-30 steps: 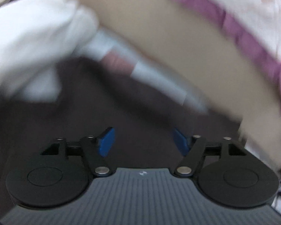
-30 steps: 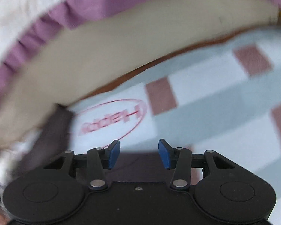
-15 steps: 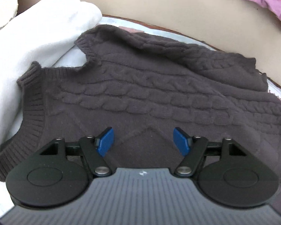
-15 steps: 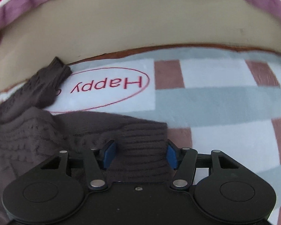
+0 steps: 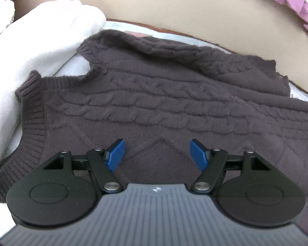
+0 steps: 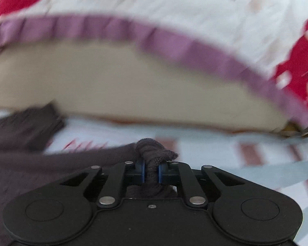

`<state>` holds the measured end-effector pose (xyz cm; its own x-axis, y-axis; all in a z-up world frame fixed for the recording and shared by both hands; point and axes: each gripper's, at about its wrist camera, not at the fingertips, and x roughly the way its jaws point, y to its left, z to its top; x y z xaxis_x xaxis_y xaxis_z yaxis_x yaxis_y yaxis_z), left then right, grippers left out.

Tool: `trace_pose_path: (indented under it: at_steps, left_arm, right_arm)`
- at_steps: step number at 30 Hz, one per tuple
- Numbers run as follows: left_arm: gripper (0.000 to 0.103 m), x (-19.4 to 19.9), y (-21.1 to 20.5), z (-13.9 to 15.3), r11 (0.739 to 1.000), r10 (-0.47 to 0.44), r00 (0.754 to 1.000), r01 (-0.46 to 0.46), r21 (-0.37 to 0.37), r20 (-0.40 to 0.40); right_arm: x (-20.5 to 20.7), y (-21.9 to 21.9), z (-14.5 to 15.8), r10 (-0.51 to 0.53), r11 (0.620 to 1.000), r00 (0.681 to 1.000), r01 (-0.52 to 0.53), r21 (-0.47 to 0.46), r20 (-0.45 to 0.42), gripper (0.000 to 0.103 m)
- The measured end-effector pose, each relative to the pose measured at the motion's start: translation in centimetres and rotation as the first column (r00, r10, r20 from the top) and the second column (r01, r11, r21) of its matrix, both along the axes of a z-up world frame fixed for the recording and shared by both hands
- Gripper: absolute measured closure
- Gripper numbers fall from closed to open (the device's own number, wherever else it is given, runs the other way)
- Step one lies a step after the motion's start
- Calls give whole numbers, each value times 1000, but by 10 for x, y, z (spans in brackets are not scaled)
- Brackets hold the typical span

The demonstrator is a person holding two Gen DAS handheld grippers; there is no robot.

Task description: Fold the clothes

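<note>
A dark brown cable-knit sweater vest (image 5: 164, 102) lies spread on a checked blanket, its ribbed neckline and armhole to the left. My left gripper (image 5: 157, 155) hovers open just above its lower middle, blue pads apart with nothing between them. In the right wrist view my right gripper (image 6: 151, 171) is closing, its blue pads pressed on a bunched ribbed edge of the same sweater vest (image 6: 154, 151), which trails away to the left.
A white folded cloth (image 5: 37, 47) lies left of the vest, touching its collar. The checked blue, white and brown blanket (image 6: 225, 149) covers the surface. Behind it runs a beige strip (image 6: 133, 86), then a purple-frilled white and red cover (image 6: 174, 10).
The right gripper straddled the vest's ribbed edge half a second ago; now it is clamped on it and has swung, blurring the view. The left view sharpened and settled over the vest.
</note>
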<state>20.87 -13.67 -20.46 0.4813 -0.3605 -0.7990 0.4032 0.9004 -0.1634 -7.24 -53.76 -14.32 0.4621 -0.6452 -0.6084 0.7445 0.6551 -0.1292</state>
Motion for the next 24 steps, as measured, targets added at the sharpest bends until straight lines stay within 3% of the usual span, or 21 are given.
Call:
trace_pose_path:
  at_steps: [3,5,7,9,10,12,15,17,20,22,23,24]
  left_arm:
    - [33,0,-3,0,1000,-15,1000,15,2,-2]
    - [33,-1,-6,-1,999,-30,1000,30,17,-10]
    - [33,-4,-9,1,998,-51,999,51,25,-20]
    - [33,-9,-10,10,997,-83,996,83,1,-22]
    - [33,-12,-11,14,995,-101,995,101,-10,-22]
    - [33,-17,-14,24,991,-135,991,135,-16,-21]
    - [33,-19,-12,36,988,-145,989,146,41,-21]
    - [33,-16,1,42,993,-108,994,108,52,-14]
    - [33,-12,42,44,997,9,992,-19,-79,-125]
    - [33,-20,72,35,982,48,974,-86,-165,-221]
    - [33,-26,85,31,976,69,965,-117,-184,-252]
    - [33,-34,96,28,977,103,963,-144,-155,-247]
  right_arm:
    - [0,-19,5,-62,998,998,62,3,-25,89]
    - [7,-29,-7,-52,997,994,58,55,-97,60]
    - [13,-32,-19,-41,996,977,56,68,-209,55]
    - [2,-29,-19,-67,995,969,83,58,-237,50]
    - [-11,-28,-15,-89,989,975,110,95,-205,48]
    - [-47,-27,-8,-128,955,989,142,259,-70,48]
    - [-101,-11,-5,-149,865,977,54,498,152,48]
    - [-126,12,-6,-92,828,971,-47,558,219,48]
    - [-158,52,-8,2,784,962,-172,597,274,47]
    - [-176,73,-14,18,760,958,-199,618,286,47]
    - [-184,81,-19,7,751,959,-193,632,285,46]
    - [-192,88,-24,-10,742,960,-179,646,279,45]
